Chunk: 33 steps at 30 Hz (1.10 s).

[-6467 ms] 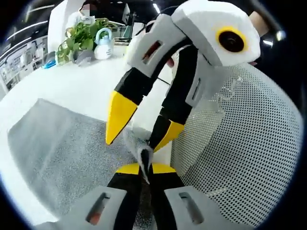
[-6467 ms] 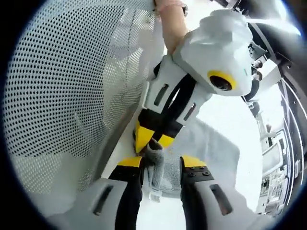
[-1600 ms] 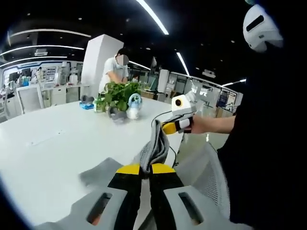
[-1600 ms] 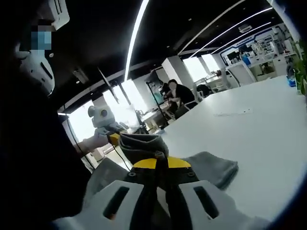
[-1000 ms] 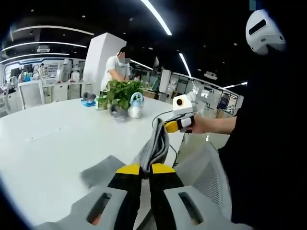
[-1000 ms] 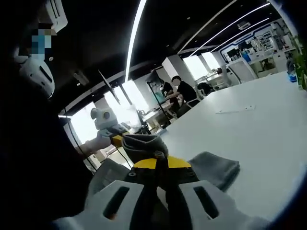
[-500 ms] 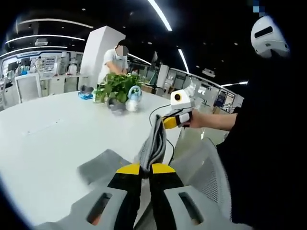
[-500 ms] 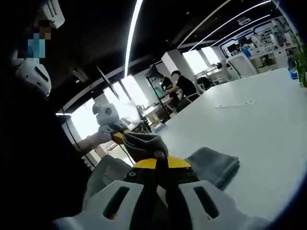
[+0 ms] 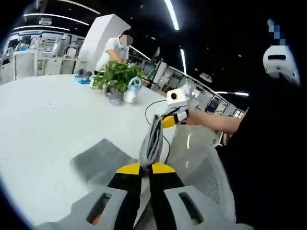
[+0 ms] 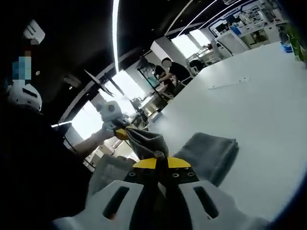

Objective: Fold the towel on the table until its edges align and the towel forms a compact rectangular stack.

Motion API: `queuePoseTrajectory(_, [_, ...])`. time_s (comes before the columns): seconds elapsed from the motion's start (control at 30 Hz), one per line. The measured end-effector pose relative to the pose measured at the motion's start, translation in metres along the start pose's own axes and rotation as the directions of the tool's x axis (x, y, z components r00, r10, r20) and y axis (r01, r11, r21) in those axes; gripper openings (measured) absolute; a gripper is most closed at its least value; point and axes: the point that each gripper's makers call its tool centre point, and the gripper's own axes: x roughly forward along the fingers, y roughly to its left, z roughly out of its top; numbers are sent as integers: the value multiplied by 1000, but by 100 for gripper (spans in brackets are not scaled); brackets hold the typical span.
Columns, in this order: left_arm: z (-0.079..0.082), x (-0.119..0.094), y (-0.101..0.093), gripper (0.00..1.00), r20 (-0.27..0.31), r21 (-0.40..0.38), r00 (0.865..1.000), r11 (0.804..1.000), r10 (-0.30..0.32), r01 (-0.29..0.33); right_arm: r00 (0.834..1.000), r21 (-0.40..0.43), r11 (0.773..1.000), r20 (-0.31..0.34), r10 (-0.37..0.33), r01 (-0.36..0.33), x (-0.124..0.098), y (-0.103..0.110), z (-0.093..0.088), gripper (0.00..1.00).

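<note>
A grey towel (image 9: 152, 141) is stretched taut in the air between both grippers. My left gripper (image 9: 144, 167) is shut on one corner at the bottom of the left gripper view. The towel's top edge runs up to my right gripper (image 9: 169, 120), held in a hand and pinching the other corner. The rest of the towel hangs down and lies on the white table (image 9: 43, 120). In the right gripper view, my right gripper (image 10: 157, 163) is shut on the towel (image 10: 144, 141). Its lower part (image 10: 211, 153) rests on the table, and the left gripper (image 10: 121, 133) holds the far corner.
A potted plant (image 9: 115, 76) and a small bottle (image 9: 130, 93) stand at the table's far side. A white mesh chair (image 9: 206, 177) sits beside the table edge under the towel. People stand in the background (image 10: 170, 69). The person's dark torso (image 9: 268, 158) is close by.
Both grippers stay shut on the towel's corners. Both views have shifted, and the part of the towel lying on the table now looks larger and flatter.
</note>
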Motion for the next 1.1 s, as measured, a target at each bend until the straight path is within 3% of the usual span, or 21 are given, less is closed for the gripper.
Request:
queuePoseTrajectory(0.17, [0, 4, 19, 5, 16, -125, 999, 992, -29, 30, 1000, 61, 998, 1, 2, -3, 5, -13, 7, 1])
queuePoseTrajectory(0.43, [-7, 16, 52, 5, 22, -221, 1000, 975, -3, 8, 1000, 163, 986, 10, -25, 23, 15, -40, 7, 1])
queuePoseTrajectory(0.63, [-6, 22, 69, 5, 84, -271, 996, 962, 12, 11, 998, 225, 974, 46, -41, 29, 20, -56, 9, 1])
queuePoseTrajectory(0.87, [-12, 33, 92, 5, 86, -276, 994, 960, 67, -40, 997, 259, 964, 43, -65, 51, 26, -75, 8, 1])
queuePoseTrajectory(1.1, [-16, 41, 106, 5, 75, -295, 994, 954, 77, -52, 996, 293, 954, 29, -80, 68, 31, -93, 5, 1])
